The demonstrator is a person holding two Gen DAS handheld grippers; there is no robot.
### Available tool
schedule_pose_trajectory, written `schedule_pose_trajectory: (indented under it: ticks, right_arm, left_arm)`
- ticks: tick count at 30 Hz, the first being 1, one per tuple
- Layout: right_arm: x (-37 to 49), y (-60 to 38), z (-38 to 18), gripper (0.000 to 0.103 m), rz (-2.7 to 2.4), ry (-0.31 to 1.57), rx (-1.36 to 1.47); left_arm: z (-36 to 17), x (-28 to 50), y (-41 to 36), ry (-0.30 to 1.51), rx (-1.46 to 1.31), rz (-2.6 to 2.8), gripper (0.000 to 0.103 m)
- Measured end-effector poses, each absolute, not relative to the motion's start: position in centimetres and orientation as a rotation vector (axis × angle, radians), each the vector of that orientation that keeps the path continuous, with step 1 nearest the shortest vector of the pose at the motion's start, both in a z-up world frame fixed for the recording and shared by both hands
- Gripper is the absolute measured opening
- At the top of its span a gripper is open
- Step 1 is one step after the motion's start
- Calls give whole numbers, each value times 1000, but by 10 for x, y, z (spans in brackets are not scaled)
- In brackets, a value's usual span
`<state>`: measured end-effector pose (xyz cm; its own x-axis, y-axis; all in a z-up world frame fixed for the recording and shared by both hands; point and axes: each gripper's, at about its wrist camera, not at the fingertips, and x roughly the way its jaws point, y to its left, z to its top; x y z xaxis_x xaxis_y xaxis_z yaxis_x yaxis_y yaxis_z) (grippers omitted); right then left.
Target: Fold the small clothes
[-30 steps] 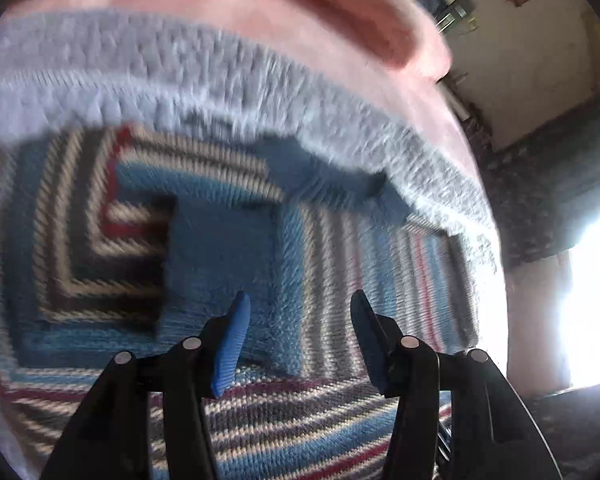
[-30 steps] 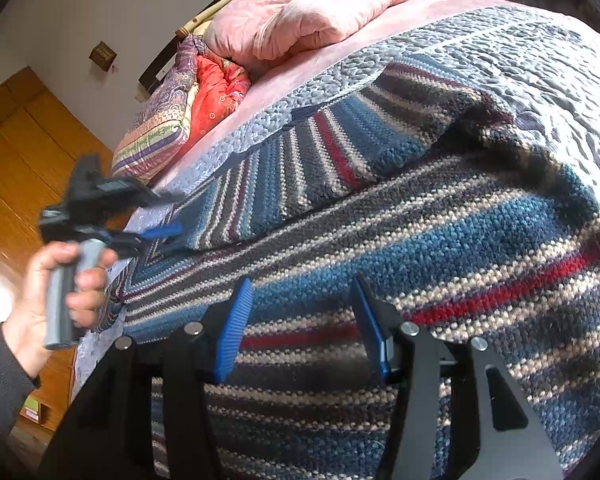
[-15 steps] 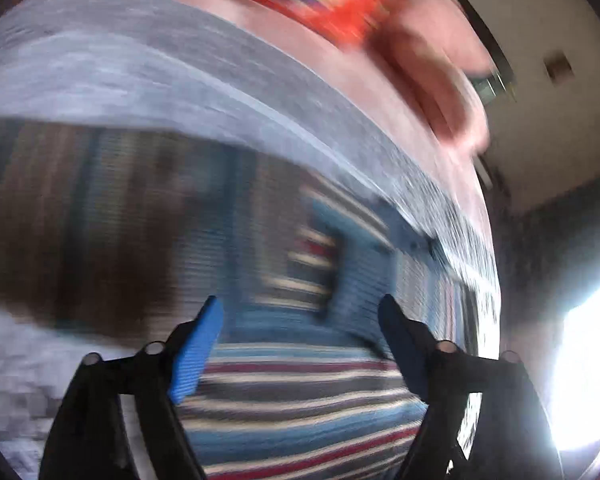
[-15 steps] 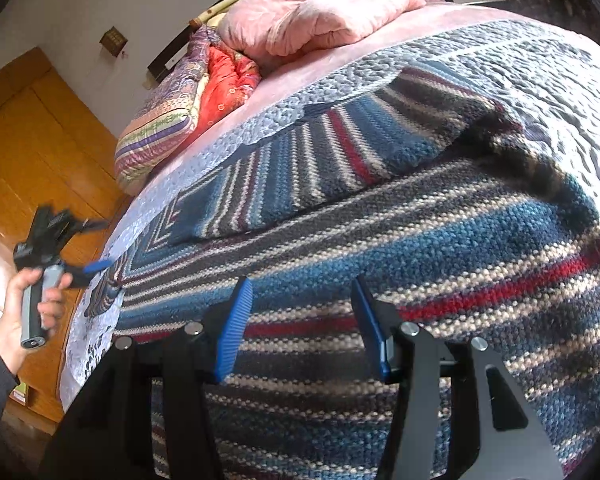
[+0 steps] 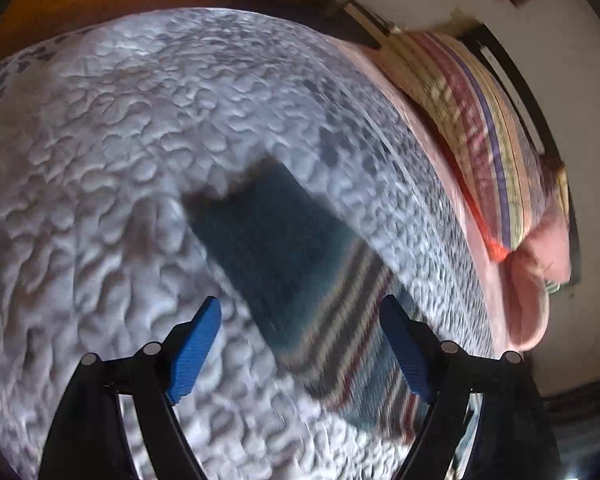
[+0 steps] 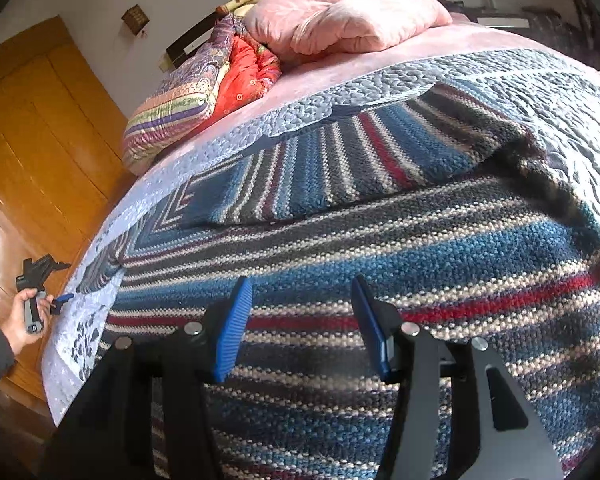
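A striped knit sweater [image 6: 400, 248] in blue, grey, cream and red lies spread on the bed, one sleeve folded across its upper part. My right gripper [image 6: 300, 324] hovers just above its striped body, open and empty. In the left wrist view a sleeve end [image 5: 284, 248] with a plain blue cuff lies on the quilt, blurred. My left gripper [image 5: 300, 340] is open above the quilt, the sleeve between and beyond its fingers. The right wrist view also shows the left gripper [image 6: 62, 300] far left, held in a hand [image 6: 24, 312] near the bed's edge.
A pale blue quilted bedspread [image 5: 120, 140] covers the bed. Pink pillows [image 6: 340, 16], a red cushion [image 6: 252, 72] and a striped folded quilt [image 6: 172, 108] are piled at the headboard. Wooden floor and an orange wardrobe [image 6: 32, 120] lie left of the bed.
The left gripper has swung away from the sweater's folded middle out to the sleeve end near the bed's left edge. The right gripper has stayed over the sweater's body.
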<state>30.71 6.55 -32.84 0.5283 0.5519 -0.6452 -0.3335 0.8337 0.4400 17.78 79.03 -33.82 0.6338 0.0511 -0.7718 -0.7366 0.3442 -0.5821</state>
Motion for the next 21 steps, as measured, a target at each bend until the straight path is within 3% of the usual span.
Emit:
schedule_pose_trajectory:
  ticks: [8,9,11,12,13,21]
  right_arm:
    - [304,76,-327,52,539,860,236]
    - [304,77,-328,52,537,864,232]
    - [305,78,-330,52,534,872,222]
    - [304,78,-330,52,532,874,220]
    - [304,77,-330,52,530,877,217]
    - [302,80,-322,52,539,889,216]
  left_arm:
    - [-357,184,820,748,-1056,587,77]
    - [-358,185,821,753,-1042,608,68]
    - [-359,175,827,752,-1045,623,39]
    - [-361,173,830,754,-1054,628,18]
    - [-361,171,832,746,-1058,625,13]
    - [-292,185,804,641,-960,493,9]
